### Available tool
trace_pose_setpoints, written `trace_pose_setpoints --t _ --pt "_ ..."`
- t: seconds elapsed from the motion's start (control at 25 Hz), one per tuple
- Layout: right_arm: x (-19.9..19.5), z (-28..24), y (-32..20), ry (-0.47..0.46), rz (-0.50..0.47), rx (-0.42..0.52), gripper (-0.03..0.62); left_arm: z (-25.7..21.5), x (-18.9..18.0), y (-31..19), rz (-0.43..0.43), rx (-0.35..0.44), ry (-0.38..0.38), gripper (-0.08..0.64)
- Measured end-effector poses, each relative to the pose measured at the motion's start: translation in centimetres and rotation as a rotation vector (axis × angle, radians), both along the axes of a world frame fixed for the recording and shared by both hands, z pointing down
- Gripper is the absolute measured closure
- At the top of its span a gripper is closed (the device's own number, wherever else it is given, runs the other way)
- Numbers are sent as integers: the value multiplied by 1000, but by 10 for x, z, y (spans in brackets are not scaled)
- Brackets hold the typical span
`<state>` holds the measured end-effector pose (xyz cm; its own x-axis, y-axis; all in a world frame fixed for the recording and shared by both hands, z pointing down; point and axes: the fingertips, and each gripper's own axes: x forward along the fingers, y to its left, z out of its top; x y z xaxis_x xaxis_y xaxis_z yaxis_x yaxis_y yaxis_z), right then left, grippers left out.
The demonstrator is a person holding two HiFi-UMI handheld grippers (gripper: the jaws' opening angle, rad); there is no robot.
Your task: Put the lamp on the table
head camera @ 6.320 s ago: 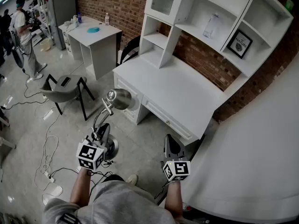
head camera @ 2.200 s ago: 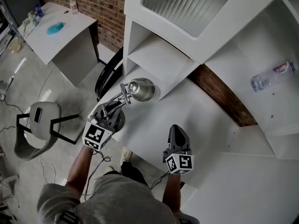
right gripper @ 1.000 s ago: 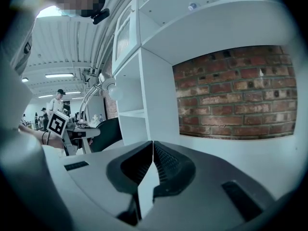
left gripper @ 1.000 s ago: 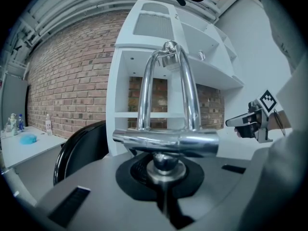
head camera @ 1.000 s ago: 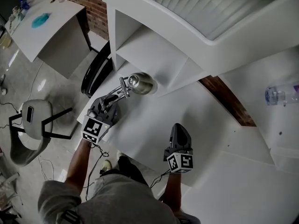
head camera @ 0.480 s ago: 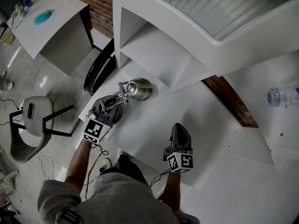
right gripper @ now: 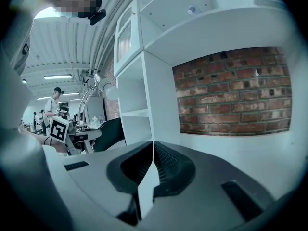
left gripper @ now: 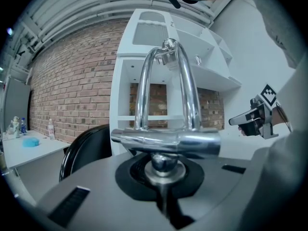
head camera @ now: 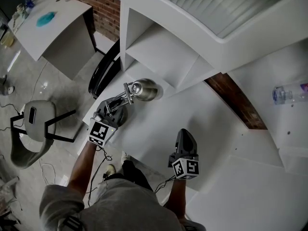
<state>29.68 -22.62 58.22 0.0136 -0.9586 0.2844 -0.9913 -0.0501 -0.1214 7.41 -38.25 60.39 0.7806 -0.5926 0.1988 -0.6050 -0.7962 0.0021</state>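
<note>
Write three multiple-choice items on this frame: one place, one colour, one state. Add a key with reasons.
1. Where is the shiny chrome desk lamp?
A. On the grey chair
B. At the left corner of the white desk
C. On the shelf beside the clear plastic bottle

2. What colour is the small flat thing on the white side table?
A. Turquoise
B. Red
C. Yellow

3. How do the jaws of the right gripper stand?
A. Wide apart
B. Shut on the lamp
C. Shut, with nothing between them

Key:
1 B: the head view shows the lamp at that corner, with the left gripper shut on it.
2 A: it shows as a turquoise patch on the white top.
3 C: the right gripper view shows the jaws meeting with nothing in them.
</note>
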Motion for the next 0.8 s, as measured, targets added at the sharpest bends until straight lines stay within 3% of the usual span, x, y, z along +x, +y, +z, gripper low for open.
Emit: trace_pose_setpoints --t 0.16,0.28,0.4,0.8 --pt "0 0 4 1 6 -1 569 1 -3 -3 -26 -8 12 537" --pt "0 -1 6 -2 10 1 568 5 -7 -5 -43 -30 7 372" --pt "-2 -1 7 -1 8 1 568 11 -8 1 -28 -32 -14 291" --pt "-15 -2 13 -2 -8 15 569 7 -15 16 -29 -24 -21 287"
